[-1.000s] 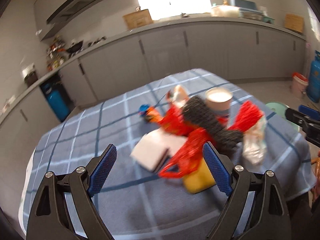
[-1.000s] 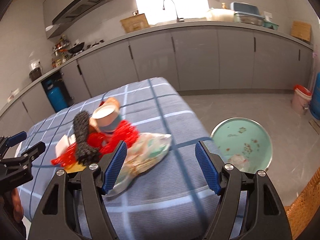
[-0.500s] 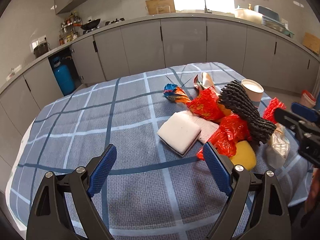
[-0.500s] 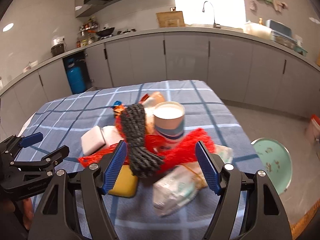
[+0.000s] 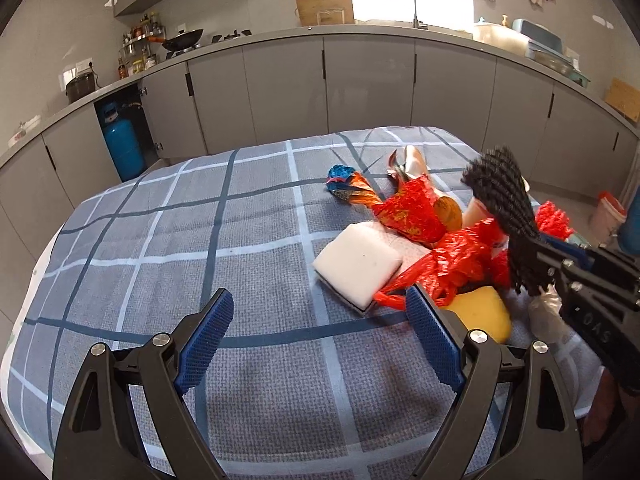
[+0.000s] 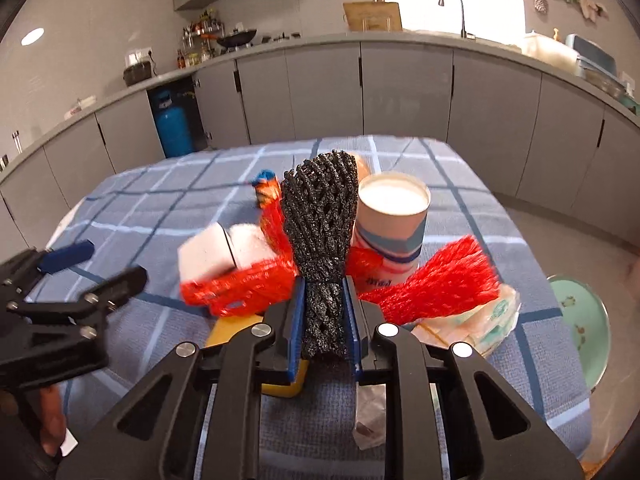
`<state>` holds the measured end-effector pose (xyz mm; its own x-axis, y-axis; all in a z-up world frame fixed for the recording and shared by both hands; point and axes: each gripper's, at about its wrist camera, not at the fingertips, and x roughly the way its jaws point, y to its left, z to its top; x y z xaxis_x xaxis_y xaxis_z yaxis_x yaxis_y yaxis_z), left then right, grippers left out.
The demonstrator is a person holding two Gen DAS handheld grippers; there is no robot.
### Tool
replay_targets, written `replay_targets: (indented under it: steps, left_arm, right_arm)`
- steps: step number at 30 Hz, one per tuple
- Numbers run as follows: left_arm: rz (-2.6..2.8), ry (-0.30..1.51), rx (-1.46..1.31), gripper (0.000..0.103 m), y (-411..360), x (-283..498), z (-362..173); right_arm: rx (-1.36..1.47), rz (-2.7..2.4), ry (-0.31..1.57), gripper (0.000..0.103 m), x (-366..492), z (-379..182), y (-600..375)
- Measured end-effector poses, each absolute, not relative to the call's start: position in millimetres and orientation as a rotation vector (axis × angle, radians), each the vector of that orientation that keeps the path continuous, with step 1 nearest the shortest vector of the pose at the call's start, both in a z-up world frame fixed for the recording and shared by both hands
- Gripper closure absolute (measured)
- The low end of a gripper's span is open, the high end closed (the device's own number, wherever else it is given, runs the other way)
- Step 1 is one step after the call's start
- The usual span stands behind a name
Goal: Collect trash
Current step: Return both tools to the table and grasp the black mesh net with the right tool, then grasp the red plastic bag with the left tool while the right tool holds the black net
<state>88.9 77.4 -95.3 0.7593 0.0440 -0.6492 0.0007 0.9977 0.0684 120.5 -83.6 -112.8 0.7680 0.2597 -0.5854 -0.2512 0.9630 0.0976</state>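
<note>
A pile of trash lies on the blue checked tablecloth (image 5: pixel 240 240): a black foam net (image 6: pixel 320 216), red plastic bags (image 5: pixel 452 260), a white sponge (image 5: pixel 358 266), a yellow sponge (image 5: pixel 486 310), a paper cup (image 6: pixel 390 220), a clear wrapper (image 6: pixel 480 316) and a blue-orange wrapper (image 5: pixel 348 188). My right gripper (image 6: pixel 323 320) is shut on the lower end of the black net, which stands upright; it also shows in the left wrist view (image 5: pixel 500 204). My left gripper (image 5: pixel 320 340) is open and empty over bare cloth, left of the pile.
A green bin (image 6: pixel 580 320) stands on the floor to the table's right. Grey cabinets (image 5: pixel 360 88) and a counter run along the back. A blue gas cylinder (image 5: pixel 120 144) stands at the left. A red-rimmed bucket (image 5: pixel 608 212) sits far right.
My right gripper has closed on the black foam net, which was lying on the pile, and has it upright. My left gripper has drifted a little closer to the pile, still open.
</note>
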Motion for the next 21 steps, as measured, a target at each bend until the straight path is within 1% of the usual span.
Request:
replay_targets:
  steps: [4, 7, 11, 12, 13, 14, 15, 16, 18, 20, 21]
  left_arm:
    - [-0.051, 0.695, 0.094, 0.016, 56, 87, -94]
    - [-0.064, 0.689, 0.143, 0.017, 40, 93, -101]
    - [-0.087, 0.723, 0.139, 0.018, 32, 104, -110]
    - [-0.088, 0.725, 0.140, 0.021, 30, 105, -111]
    - [-0.090, 0.730, 0.142, 0.025, 29, 107, -112]
    - [-0.100, 0.738, 0.140, 0.036, 28, 108, -113]
    - [-0.121, 0.757, 0.133, 0.050, 27, 109, -115]
    - [-0.132, 0.767, 0.130, 0.059, 26, 110, -116]
    - [-0.152, 0.783, 0.134, 0.091, 24, 109, -117]
    - [-0.158, 0.783, 0.139, 0.102, 23, 106, -115]
    - [-0.152, 0.772, 0.144, 0.102, 23, 103, -112]
  right_arm:
    - [0.048, 0.253, 0.579, 0.083, 102, -97, -100]
    - [0.071, 0.225, 0.570, 0.083, 89, -96, -113]
    - [0.075, 0.202, 0.570, 0.083, 78, -98, -124]
    - [0.081, 0.199, 0.571, 0.083, 77, -99, -127]
    - [0.083, 0.198, 0.573, 0.083, 77, -100, -128]
    - [0.085, 0.197, 0.573, 0.083, 77, -100, -129]
    - [0.089, 0.197, 0.574, 0.083, 77, -101, -130]
    - [0.090, 0.198, 0.574, 0.083, 77, -102, -131]
    - [0.091, 0.198, 0.572, 0.083, 77, -102, -131]
    - [0.096, 0.196, 0.566, 0.083, 76, -101, -132]
    - [0.099, 0.194, 0.562, 0.083, 75, -101, -133]
